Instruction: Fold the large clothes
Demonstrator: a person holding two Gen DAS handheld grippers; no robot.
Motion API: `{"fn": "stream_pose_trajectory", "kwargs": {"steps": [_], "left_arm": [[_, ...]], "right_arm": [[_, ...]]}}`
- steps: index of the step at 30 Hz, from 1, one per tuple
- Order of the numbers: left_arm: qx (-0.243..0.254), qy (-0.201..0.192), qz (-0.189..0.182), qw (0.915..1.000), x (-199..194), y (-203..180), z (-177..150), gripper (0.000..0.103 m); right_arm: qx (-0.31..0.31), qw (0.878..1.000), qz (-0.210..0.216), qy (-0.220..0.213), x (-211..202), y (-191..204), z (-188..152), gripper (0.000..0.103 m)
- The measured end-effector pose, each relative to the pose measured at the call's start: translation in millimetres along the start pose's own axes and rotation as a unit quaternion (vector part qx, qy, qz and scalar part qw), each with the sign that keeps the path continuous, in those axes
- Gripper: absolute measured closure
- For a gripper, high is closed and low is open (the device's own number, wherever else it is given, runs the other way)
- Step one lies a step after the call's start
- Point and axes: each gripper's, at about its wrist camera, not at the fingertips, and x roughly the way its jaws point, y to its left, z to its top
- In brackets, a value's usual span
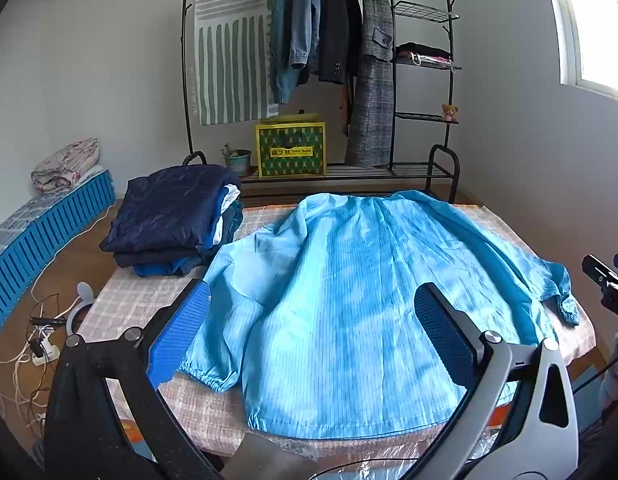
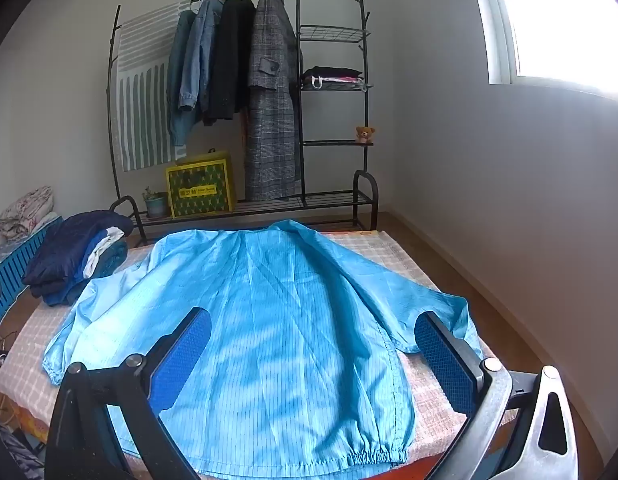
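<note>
A light blue striped jacket [image 1: 349, 304] lies spread flat, back up, on the checked table cover [image 1: 129, 300], hem toward me and collar at the far side. Both sleeves lie out to the sides with elastic cuffs. It also shows in the right wrist view [image 2: 269, 320]. My left gripper [image 1: 309, 324] is open and empty, held above the jacket's lower half near the front edge. My right gripper [image 2: 313, 352] is open and empty, above the jacket's hem and right sleeve. The right gripper's tip shows in the left wrist view [image 1: 605, 280].
A stack of folded dark blue clothes [image 1: 173, 220] sits at the table's far left corner. A black clothes rack [image 1: 321, 60] with hanging coats and a yellow box [image 1: 291, 148] stands behind. Blue crates [image 1: 37, 236] and cables [image 1: 37, 344] are at the left.
</note>
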Motion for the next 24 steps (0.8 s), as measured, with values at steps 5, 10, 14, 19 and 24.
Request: {"fn": "stream_pose_trajectory", "kwargs": {"steps": [5,10,14,19,24], "left_arm": [[-0.001,0.006,0.001,1.0000,1.9,-1.6,-0.4,0.000],[-0.003,0.010,0.000,0.9999,-2.8,-0.5,-2.9,0.000],[-0.003,0.012,0.002,0.9999,-6.7,1.9,-2.5,0.000],[-0.007,0.015,0.000,0.9999,0.1,6.7,-1.5,0.000],[-0.008,0.015,0.003,0.9999,3.5,6.3,-3.6,0.000]], "right_arm": [[0.003,1.000,-0.005,-0.002,0.8,-3.6,1.1,0.000],[0.003,1.000,-0.006,-0.004,0.3,-3.2,0.6,0.000],[0.000,1.000,-0.010,-0.009,-3.5,-0.5,2.1,0.000],[0.003,1.000,-0.007,-0.014,-6.8,-2.9,4.5,0.000],[0.002,1.000,-0.006,-0.019,-9.9,-0.9,3.5,0.000]]}}
